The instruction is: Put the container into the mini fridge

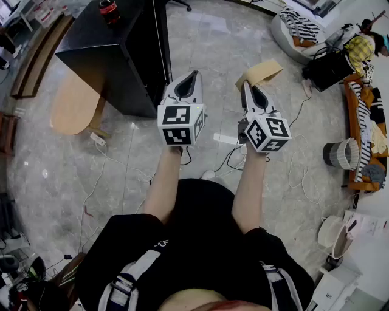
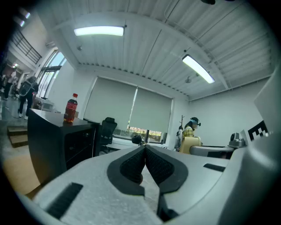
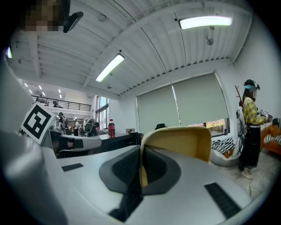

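My right gripper (image 1: 245,82) (image 3: 141,149) is shut on the edge of a shallow tan container (image 1: 261,71) (image 3: 180,141), held out in front of me above the floor. My left gripper (image 1: 193,74) (image 2: 144,149) is shut with nothing between its pads, level with the right one and to its left. The black mini fridge (image 1: 118,51) (image 2: 57,140) stands ahead on the left, a cola bottle (image 1: 109,10) (image 2: 70,108) on its top. The fridge door looks closed in the left gripper view.
A rounded wooden board (image 1: 74,103) lies left of the fridge. Cables and a power strip (image 1: 97,138) trail over the marble floor. A beanbag (image 1: 298,30), a bin (image 1: 340,153) and a cluttered bench (image 1: 364,121) sit at right. A person (image 3: 249,127) stands far right.
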`<state>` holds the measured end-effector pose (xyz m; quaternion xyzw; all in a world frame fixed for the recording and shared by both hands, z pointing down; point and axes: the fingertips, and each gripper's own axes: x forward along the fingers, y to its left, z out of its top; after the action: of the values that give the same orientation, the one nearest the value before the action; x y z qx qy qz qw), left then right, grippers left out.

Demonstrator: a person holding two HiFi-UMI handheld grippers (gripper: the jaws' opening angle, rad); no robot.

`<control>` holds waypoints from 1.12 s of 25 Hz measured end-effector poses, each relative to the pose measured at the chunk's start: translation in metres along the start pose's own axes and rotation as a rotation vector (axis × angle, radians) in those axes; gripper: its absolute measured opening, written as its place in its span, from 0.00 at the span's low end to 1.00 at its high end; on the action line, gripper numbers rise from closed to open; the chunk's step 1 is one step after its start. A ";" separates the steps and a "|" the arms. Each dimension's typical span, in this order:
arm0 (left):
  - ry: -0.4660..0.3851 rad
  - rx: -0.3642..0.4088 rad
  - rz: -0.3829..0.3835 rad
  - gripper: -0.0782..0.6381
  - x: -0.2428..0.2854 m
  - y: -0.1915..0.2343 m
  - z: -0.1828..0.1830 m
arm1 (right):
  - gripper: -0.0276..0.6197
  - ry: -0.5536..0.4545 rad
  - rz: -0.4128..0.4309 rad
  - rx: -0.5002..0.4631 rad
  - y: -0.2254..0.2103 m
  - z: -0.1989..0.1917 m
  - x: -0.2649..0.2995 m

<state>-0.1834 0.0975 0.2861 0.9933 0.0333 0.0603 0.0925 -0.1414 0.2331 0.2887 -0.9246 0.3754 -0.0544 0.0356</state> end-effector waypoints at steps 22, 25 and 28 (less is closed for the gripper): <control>-0.044 0.038 0.055 0.12 0.008 0.080 0.024 | 0.07 -0.054 -0.036 0.042 0.027 0.009 0.084; -0.074 0.033 0.094 0.12 0.021 0.090 0.032 | 0.07 -0.043 -0.020 0.037 0.017 0.011 0.101; -0.074 0.038 0.108 0.12 0.045 0.091 0.031 | 0.07 -0.052 -0.002 0.049 -0.002 0.012 0.122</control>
<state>-0.1302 0.0063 0.2776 0.9968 -0.0225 0.0280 0.0716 -0.0516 0.1499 0.2857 -0.9249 0.3721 -0.0396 0.0678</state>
